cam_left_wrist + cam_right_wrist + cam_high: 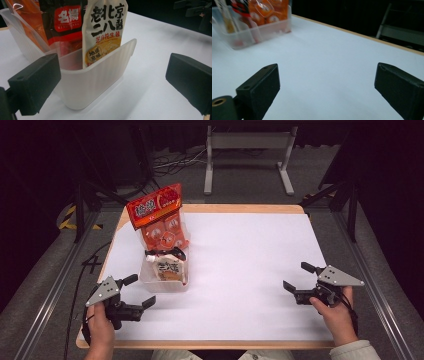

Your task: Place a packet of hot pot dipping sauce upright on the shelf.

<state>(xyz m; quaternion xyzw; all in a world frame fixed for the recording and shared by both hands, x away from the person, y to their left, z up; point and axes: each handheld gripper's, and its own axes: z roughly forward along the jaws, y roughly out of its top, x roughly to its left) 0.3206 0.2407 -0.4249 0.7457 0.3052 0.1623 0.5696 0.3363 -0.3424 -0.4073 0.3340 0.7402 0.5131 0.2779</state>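
While snack pouches (161,217) stand in a translucent plastic bin (100,77), the left gripper (138,291) and right gripper (297,276) rest spread wide, holding nothing.

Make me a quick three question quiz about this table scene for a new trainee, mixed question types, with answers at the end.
1. True or false: the left gripper is shut on the white pouch.
2. Multiple choice: where does the translucent plastic bin stand? A) at the table's right edge B) on the left part of the table, ahead of the left gripper C) on the floor
3. Fill in: the right gripper has its jaws ____ with nothing between them.

Key: 1 false, its jaws are apart, short of the bin. 2 B. 3 open.
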